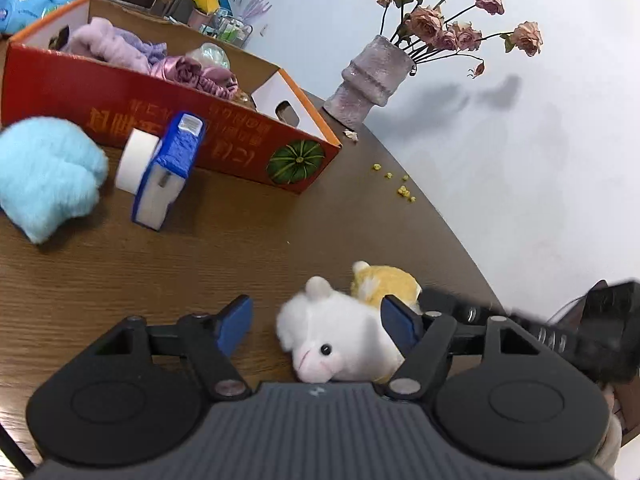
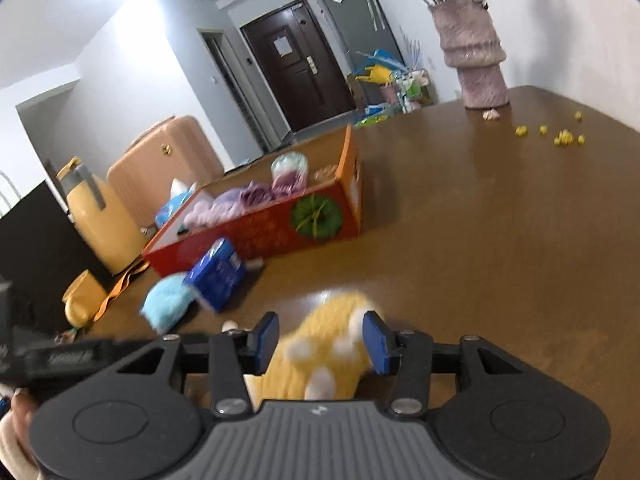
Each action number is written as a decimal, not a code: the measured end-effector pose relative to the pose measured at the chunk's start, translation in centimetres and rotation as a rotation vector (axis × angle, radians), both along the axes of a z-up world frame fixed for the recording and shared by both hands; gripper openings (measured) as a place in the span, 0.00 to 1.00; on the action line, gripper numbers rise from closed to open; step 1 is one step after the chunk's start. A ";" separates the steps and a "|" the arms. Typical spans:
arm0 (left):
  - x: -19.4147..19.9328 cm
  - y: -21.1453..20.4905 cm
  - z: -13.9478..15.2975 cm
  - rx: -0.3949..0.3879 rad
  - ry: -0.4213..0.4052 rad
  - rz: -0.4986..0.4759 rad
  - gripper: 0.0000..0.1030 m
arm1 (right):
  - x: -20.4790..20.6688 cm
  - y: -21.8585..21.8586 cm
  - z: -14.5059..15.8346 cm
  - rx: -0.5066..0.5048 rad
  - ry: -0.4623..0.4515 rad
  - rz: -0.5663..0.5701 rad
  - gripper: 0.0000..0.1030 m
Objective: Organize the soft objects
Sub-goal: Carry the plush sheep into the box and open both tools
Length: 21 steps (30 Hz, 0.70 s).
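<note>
A white plush animal lies on the brown table between the fingers of my left gripper, which is open around it. A yellow plush lies right behind it. In the right wrist view the yellow plush sits between the fingers of my right gripper; the jaws stand open around it. A red cardboard box holds purple soft items; it also shows in the right wrist view. A light blue fluffy item lies left of the box.
A blue and white packet and a white roll lie in front of the box. A vase of dried roses stands at the table's far edge. Yellow crumbs lie near the rim. A suitcase stands beyond the table.
</note>
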<state>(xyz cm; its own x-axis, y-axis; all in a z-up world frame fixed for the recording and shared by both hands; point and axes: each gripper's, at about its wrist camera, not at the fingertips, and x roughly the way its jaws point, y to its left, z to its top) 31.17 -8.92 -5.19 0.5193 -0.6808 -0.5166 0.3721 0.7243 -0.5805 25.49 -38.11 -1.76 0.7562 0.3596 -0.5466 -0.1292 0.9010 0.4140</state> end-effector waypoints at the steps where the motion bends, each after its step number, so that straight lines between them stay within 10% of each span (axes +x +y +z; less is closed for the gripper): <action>1: 0.0 -0.1 -0.2 -0.013 -0.001 -0.005 0.65 | 0.0 0.2 -0.5 0.006 0.021 0.002 0.45; 7: -0.1 -0.5 -0.7 -0.032 0.042 0.005 0.38 | 0.1 -0.3 -1.9 0.149 0.029 -0.047 0.30; 15: 2.9 0.4 4.5 -0.098 -0.081 0.101 0.37 | 3.2 0.9 3.2 0.100 -0.132 -0.005 0.27; 21: 11.4 0.7 8.7 -0.078 -0.126 0.206 0.37 | 13.1 2.4 8.0 0.043 -0.207 0.037 0.27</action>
